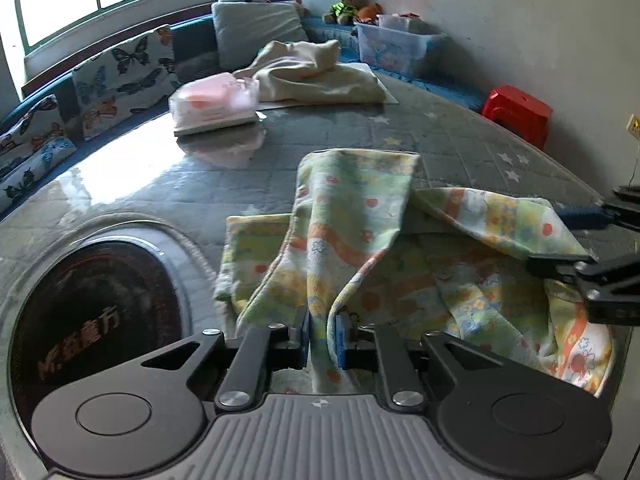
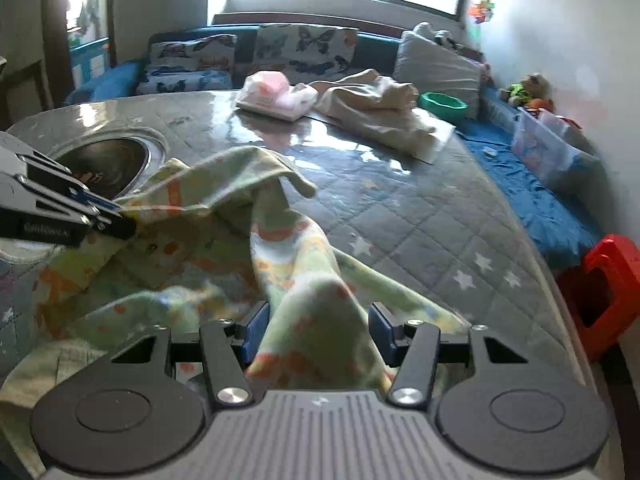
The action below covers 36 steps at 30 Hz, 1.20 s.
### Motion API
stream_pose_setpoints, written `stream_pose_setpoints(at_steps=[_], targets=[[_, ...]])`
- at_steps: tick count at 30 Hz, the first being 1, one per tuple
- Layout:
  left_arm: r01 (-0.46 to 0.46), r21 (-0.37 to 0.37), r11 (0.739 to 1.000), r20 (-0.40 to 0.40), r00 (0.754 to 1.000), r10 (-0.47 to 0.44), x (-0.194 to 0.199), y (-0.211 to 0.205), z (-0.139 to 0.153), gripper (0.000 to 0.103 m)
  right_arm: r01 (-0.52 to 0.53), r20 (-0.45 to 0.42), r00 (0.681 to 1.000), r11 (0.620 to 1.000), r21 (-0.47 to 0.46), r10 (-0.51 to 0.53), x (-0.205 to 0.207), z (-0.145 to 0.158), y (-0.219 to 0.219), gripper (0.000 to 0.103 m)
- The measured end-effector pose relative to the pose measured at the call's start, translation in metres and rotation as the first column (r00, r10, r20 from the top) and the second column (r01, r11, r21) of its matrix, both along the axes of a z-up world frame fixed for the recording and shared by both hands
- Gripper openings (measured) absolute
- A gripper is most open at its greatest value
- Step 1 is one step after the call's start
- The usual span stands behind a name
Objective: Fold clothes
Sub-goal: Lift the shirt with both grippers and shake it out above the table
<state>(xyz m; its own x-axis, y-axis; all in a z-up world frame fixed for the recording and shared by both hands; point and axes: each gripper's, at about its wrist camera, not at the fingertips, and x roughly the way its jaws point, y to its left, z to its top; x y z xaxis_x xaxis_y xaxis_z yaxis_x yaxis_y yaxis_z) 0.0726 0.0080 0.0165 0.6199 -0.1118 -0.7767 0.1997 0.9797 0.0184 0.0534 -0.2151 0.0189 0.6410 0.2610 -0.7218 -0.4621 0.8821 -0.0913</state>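
A pastel green and yellow patterned garment lies crumpled on the quilted grey table. My left gripper is shut on a fold at its near edge, with cloth pinched between the blue pads. At the left of the right wrist view, the left gripper is holding that edge. My right gripper grips a thick bunch of the garment lifted off the table, its fingers standing wider apart. In the left wrist view the right gripper comes in from the right with a flap between its fingers.
A round dark recess is set into the table at the left. A pink folded pile and beige clothes lie at the far side. Butterfly cushions, a clear plastic box and a red stool surround the table.
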Motion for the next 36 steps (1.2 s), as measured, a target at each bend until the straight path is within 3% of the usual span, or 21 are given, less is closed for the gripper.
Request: stream_pose_setpoints(at_steps=[4, 6, 7, 10, 11, 13, 14, 15, 18, 23, 27, 32, 36], targets=[[-0.001, -0.006, 1.0, 0.01, 1.0, 0.001, -0.013, 0.0, 0.004, 0.02, 0.009, -0.02, 1.0, 0.998, 0.067, -0.007, -0.02, 0.005, -0.004, 0.062], [0.005, -0.001, 1.0, 0.007, 1.0, -0.005, -0.019, -0.003, 0.004, 0.038, 0.008, -0.046, 0.999, 0.996, 0.087, -0.004, -0.024, 0.003, -0.004, 0.062], [0.007, 0.002, 1.0, 0.005, 1.0, -0.007, -0.022, -0.004, 0.004, 0.041, 0.007, -0.064, 0.998, 0.996, 0.091, -0.001, -0.025, 0.001, -0.003, 0.062], [0.017, 0.01, 1.0, -0.004, 1.0, -0.017, -0.031, -0.008, 0.003, 0.042, 0.005, -0.097, 0.995, 0.997, 0.077, 0.003, -0.026, -0.007, -0.003, 0.053], [0.023, 0.013, 1.0, -0.014, 1.0, -0.022, -0.031, -0.008, 0.001, 0.041, 0.009, -0.111, 0.994, 0.997, 0.077, -0.001, -0.025, -0.01, -0.005, 0.051], [0.037, 0.012, 0.999, -0.033, 0.999, -0.036, -0.032, -0.007, -0.003, 0.023, 0.015, -0.134, 0.991, 0.996, 0.086, -0.004, -0.023, -0.014, -0.009, 0.032], [0.041, 0.009, 0.999, -0.039, 0.998, -0.041, -0.032, -0.006, -0.005, 0.014, 0.015, -0.136, 0.991, 0.996, 0.093, -0.003, -0.024, -0.014, -0.011, 0.028], [0.043, 0.004, 0.999, -0.042, 0.998, -0.043, -0.032, -0.004, -0.006, 0.011, 0.012, -0.129, 0.992, 0.995, 0.103, 0.001, -0.024, -0.012, -0.013, 0.019], [0.038, -0.013, 0.999, -0.031, 0.999, -0.038, -0.03, 0.004, -0.002, 0.007, -0.005, -0.08, 0.997, 0.991, 0.135, 0.016, -0.022, -0.001, -0.015, 0.009], [0.0, -0.052, 0.999, 0.052, 0.999, 0.003, -0.022, 0.029, 0.024, 0.005, -0.018, 0.028, 1.0, 0.985, 0.174, 0.013, -0.002, 0.032, -0.011, 0.008], [-0.077, -0.083, 0.994, 0.113, 0.99, 0.086, -0.005, 0.061, 0.049, 0.005, -0.044, 0.126, 0.992, 0.977, 0.208, 0.017, 0.031, 0.072, 0.004, 0.007], [-0.192, -0.099, 0.977, 0.189, 0.96, 0.207, 0.014, 0.109, 0.087, 0.005, -0.081, 0.228, 0.973, 0.968, 0.236, 0.026, 0.071, 0.117, 0.035, 0.007], [-0.272, -0.112, 0.956, 0.272, 0.917, 0.293, 0.023, 0.147, 0.129, 0.004, -0.125, 0.304, 0.952, 0.956, 0.264, 0.041, 0.1, 0.149, 0.065, 0.007]])
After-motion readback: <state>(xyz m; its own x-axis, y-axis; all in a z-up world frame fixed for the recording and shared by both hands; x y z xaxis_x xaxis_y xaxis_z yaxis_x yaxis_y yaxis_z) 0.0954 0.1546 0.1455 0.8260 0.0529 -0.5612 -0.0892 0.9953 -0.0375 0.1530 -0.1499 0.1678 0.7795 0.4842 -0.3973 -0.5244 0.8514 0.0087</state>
